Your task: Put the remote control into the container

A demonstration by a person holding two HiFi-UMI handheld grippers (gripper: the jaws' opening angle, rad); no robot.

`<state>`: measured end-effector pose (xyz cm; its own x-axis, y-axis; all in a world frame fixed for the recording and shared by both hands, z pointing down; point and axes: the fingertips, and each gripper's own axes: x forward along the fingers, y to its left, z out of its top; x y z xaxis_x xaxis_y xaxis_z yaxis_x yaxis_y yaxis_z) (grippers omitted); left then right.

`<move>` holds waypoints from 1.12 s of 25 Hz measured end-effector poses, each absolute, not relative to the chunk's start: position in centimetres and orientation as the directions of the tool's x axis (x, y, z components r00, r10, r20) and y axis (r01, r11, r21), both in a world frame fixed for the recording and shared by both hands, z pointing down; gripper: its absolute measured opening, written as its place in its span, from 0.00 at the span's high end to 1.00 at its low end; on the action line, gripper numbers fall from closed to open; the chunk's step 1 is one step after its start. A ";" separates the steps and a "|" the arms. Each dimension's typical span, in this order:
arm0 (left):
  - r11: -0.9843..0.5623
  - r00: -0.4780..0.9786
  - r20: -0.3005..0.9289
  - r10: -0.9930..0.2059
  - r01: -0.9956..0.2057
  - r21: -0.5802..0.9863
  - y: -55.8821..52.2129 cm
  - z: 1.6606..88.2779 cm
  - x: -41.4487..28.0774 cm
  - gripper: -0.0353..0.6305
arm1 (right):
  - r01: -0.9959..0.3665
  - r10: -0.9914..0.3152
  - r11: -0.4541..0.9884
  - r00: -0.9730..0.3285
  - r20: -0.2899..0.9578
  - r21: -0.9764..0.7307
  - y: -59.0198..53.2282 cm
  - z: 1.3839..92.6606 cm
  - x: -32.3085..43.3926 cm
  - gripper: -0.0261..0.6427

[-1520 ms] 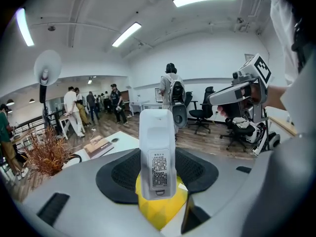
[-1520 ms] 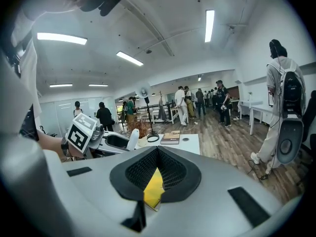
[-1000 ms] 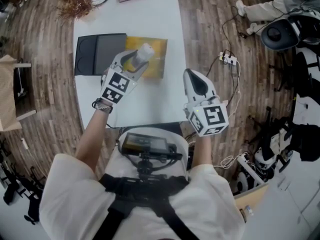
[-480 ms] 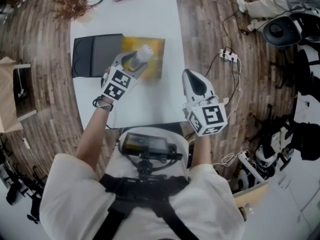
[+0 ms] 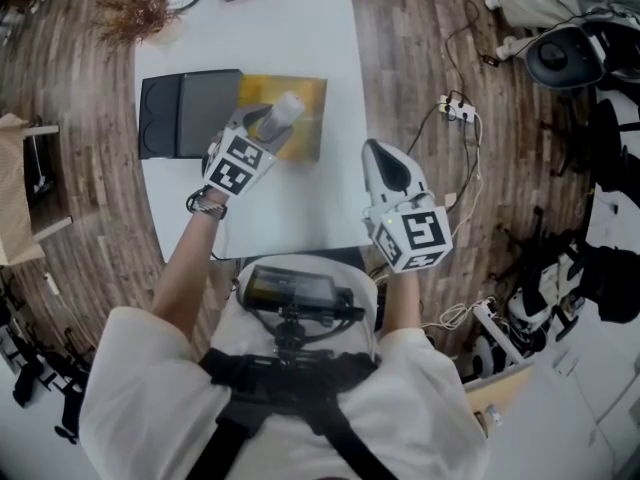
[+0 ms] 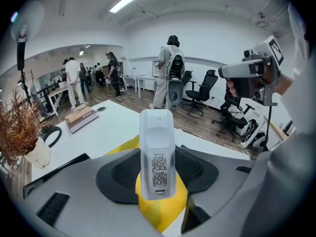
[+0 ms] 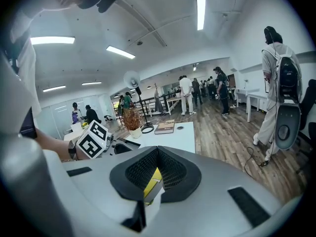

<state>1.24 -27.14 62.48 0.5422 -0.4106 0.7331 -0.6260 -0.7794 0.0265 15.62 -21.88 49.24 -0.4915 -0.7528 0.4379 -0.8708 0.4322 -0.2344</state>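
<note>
Had the left gripper (image 5: 266, 128) clamped on the white remote control (image 5: 285, 109), above the yellow sheet (image 5: 305, 118), just right of the black container (image 5: 165, 116) at upper left. Held the right gripper (image 5: 386, 160) at centre right, jaws together, empty.

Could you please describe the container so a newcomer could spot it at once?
Find the white table; along its left edge, beside the yellow sheet, lies the container. It is the only black tray there, split into two compartments.
</note>
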 end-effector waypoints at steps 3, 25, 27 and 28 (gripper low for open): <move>-0.773 0.531 0.750 -0.395 -0.634 0.042 -27.5 63.5 1.3 0.59 | -0.866 -0.744 0.438 -0.500 0.444 -0.241 -22.4 49.7 15.5 0.95; -0.757 0.445 0.846 -0.293 -0.649 0.080 -28.7 69.2 1.4 0.59 | -0.855 -0.715 0.440 -0.519 0.469 -0.274 -24.7 51.8 15.8 0.95; -0.759 0.442 0.850 -0.287 -0.646 0.080 -28.7 69.5 1.5 0.59 | -0.854 -0.713 0.440 -0.520 0.471 -0.277 -24.7 52.0 15.9 0.95; -0.761 0.442 0.851 -0.285 -0.644 0.079 -28.7 69.6 1.5 0.59 | -0.854 -0.712 0.439 -0.520 0.472 -0.278 -24.7 52.1 15.9 0.95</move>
